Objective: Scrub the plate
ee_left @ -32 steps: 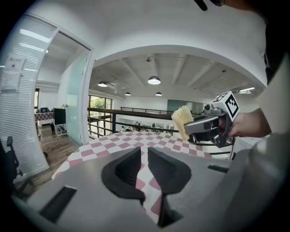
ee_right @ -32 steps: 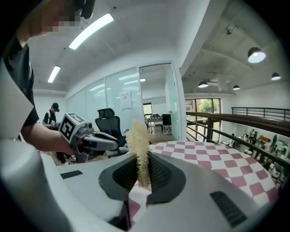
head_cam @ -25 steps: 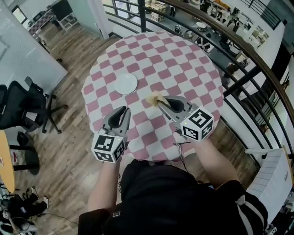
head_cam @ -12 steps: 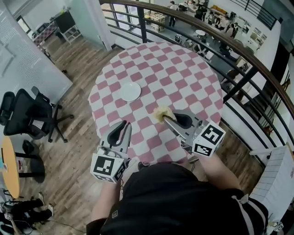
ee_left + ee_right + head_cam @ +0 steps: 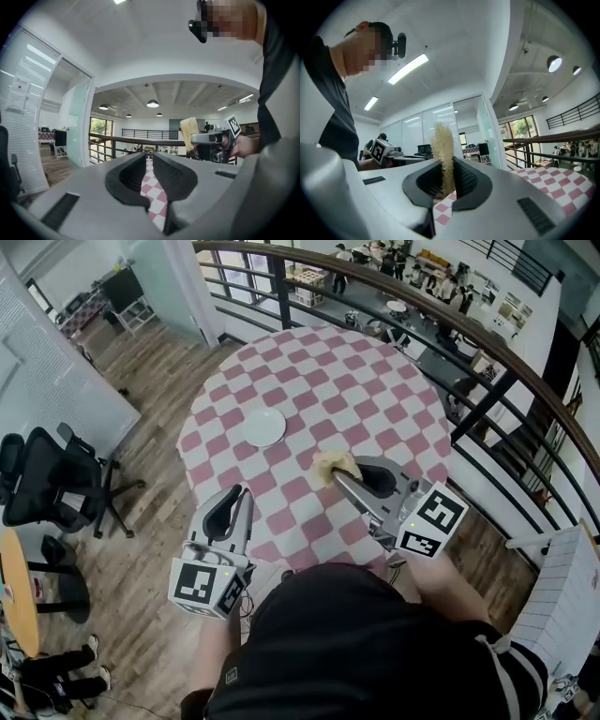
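Note:
A small white plate (image 5: 264, 427) lies bare on the left part of the round table (image 5: 375, 381) with its pink-and-white checked cloth. My right gripper (image 5: 339, 474) hovers over the table's near side, right of the plate, shut on a yellow sponge (image 5: 334, 464). In the right gripper view the sponge (image 5: 442, 150) sticks up from between the pads of the right gripper (image 5: 446, 164). My left gripper (image 5: 243, 493) hangs at the table's near left edge, well short of the plate. Nothing sits in the narrow gap at the left gripper (image 5: 150, 157). From there the sponge (image 5: 189, 132) shows to the right.
A black railing (image 5: 525, 381) curves round the table's far and right sides, with a drop to a lower floor behind it. A black office chair (image 5: 47, 474) stands on the wooden floor to the left. A round wooden table (image 5: 14, 587) shows at the left edge.
Both grippers have drawn back toward the table's near edge, away from the plate. The left one has dropped lower and left. The sponge stays gripped in the right one.

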Demonstrator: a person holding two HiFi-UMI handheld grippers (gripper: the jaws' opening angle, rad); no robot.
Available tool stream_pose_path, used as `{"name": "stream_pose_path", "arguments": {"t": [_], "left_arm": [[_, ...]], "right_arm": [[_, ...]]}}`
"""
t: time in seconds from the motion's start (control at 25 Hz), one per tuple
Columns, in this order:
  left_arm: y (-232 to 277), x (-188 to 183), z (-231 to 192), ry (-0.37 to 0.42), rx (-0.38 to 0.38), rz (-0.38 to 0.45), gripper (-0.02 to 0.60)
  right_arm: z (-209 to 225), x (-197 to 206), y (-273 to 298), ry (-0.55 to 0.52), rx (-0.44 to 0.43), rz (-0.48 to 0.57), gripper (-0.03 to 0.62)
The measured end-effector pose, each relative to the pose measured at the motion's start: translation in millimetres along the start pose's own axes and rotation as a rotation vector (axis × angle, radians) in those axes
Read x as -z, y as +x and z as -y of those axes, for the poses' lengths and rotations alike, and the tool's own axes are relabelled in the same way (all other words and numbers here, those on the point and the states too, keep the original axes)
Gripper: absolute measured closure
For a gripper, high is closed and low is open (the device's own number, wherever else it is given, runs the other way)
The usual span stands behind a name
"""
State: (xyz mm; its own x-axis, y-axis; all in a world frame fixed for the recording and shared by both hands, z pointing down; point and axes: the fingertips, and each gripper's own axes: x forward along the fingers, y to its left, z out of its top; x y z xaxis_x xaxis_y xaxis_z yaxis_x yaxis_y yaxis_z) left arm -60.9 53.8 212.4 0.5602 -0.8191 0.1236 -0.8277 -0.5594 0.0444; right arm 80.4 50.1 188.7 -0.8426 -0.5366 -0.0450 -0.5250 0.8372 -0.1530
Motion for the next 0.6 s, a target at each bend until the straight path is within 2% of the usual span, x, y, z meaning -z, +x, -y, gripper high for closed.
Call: {"name": "stream_pose_path", "arguments": {"t": [0.2, 0.6], "left_arm": [[-5.3, -0.2, -7.2, 0.012, 0.009, 0.007, 0.532], [-5.7, -1.1, -6.9, 0.015, 0.021, 0.014, 0.532]], "right_arm": [[5.3, -2.4, 0.5, -0.019, 0.03, -0.007, 0.554], [1.7, -1.3, 1.4, -0.025, 0.035, -0.027, 0.554]]}}
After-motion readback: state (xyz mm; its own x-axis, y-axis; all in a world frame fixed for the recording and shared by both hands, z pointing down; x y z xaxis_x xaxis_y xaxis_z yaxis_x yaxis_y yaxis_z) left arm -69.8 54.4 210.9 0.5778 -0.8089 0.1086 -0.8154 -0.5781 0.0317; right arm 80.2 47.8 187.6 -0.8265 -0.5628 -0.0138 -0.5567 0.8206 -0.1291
